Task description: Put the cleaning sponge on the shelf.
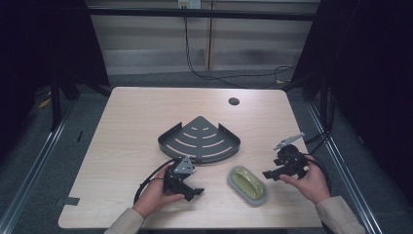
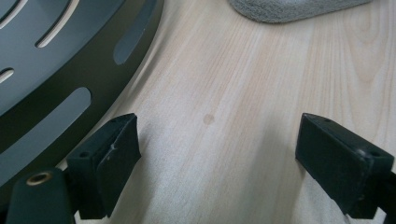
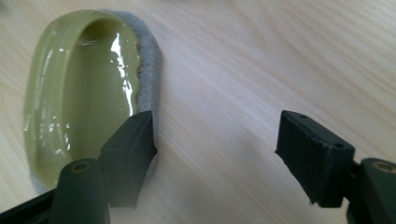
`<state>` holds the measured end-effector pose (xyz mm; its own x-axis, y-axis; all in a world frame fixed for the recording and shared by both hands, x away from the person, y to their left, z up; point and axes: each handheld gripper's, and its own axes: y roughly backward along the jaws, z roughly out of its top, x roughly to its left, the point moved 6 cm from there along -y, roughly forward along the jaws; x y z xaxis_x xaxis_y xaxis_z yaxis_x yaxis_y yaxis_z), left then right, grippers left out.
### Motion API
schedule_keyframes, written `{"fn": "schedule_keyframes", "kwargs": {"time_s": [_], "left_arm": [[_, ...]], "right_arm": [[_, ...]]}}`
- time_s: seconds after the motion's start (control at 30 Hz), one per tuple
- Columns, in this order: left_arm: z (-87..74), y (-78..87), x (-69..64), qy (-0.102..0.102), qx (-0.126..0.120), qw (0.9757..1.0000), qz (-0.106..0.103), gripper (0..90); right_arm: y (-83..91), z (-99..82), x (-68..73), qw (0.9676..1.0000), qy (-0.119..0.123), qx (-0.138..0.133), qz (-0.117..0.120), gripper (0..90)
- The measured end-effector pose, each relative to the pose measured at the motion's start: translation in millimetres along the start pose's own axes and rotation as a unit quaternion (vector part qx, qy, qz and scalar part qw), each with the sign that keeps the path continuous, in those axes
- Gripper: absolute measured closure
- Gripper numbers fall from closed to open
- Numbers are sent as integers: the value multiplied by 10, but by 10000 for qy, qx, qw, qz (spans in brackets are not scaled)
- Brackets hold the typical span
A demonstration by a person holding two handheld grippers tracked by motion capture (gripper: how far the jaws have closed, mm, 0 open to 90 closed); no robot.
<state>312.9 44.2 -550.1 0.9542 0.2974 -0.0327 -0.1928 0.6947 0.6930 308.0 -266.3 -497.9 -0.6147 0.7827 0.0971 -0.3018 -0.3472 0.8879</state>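
The left gripper [image 1: 187,187] and right gripper [image 1: 280,170] sit low on either side of the yellow scrubber [image 1: 247,184], jaws spread wide, holding nothing. Just behind the scrubber lies the dark corner rack [image 1: 198,140]. Nothing looks picked up yet, so all the work seems left.

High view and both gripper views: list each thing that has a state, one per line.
left gripper: open, nothing between its jaws, low over the table.
right gripper: open, empty, beside the scrubber.
corner shelf: flat on the table, empty.
scrubber: lying on its grey pad, green handle up, ungripped.
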Motion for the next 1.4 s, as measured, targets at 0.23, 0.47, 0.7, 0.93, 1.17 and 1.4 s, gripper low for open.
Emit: {"fn": "schedule_keyframes", "kwargs": {"time_s": [0.23,0.47,0.7,0.93,1.17,1.4], "left_arm": [[0,-1,0,5,-5,10000,-5,131],[0,-1,-1,7,-4,10000,-7,131],[2,-3,0,5,-17,10000,-1,131],[2,-4,-1,6,-19,10000,-13,130],[2,-4,-1,4,-21,10000,-10,130],[2,-4,-1,4,-18,10000,-9,130]], "right_arm": [[131,143,71,9997,203,159,33,316],[205,273,180,9991,252,336,99,329],[235,338,264,9980,395,484,120,346],[256,390,327,9971,432,587,208,361],[271,441,402,9961,456,690,314,397],[266,470,480,9942,514,868,365,414]]}}
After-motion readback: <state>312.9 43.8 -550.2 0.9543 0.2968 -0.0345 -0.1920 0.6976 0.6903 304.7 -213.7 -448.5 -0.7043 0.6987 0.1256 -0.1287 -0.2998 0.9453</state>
